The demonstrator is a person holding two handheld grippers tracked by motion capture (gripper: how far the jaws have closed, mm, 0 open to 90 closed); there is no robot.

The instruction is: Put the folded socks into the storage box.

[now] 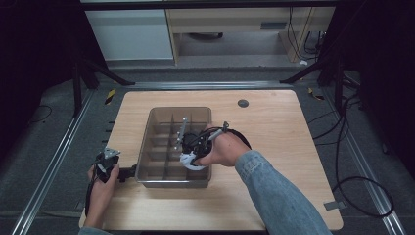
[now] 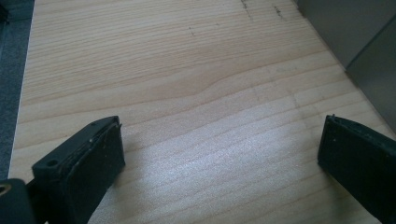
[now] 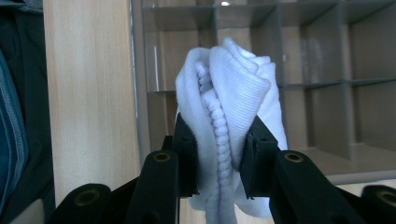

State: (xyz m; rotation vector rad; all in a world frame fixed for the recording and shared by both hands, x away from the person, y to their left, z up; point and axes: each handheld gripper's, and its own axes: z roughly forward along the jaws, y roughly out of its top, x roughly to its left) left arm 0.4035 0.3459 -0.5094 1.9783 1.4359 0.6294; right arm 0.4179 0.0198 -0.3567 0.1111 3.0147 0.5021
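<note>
Nearest the person, at the worktop's (image 1: 274,127) left front edge, the left hand (image 1: 100,188) holds the left hand-held gripper (image 1: 128,172) low over the wood, its tips just beside the near-left corner of a grey divided bin (image 1: 155,113). In the left gripper view its two black jaws stand wide apart with nothing between them, bare wood grain under the gap and the bin's grey wall (image 2: 355,32) at the upper right.

Farther in, the right hand (image 1: 222,149), in a blue denim sleeve (image 1: 274,196), reaches over the bin's near-right part. The right hand-held gripper (image 3: 218,154) is clamped on a bunched white ribbed cloth (image 3: 233,88), which bulges above and hangs below the pads (image 3: 187,154). In the high view the cloth (image 1: 191,161) sits at the bin's near-right compartments; whether it touches the floor of a compartment cannot be told.

Beyond the cloth, the right gripper view shows the bin's dividers (image 3: 280,46) forming rows of open compartments.
</note>
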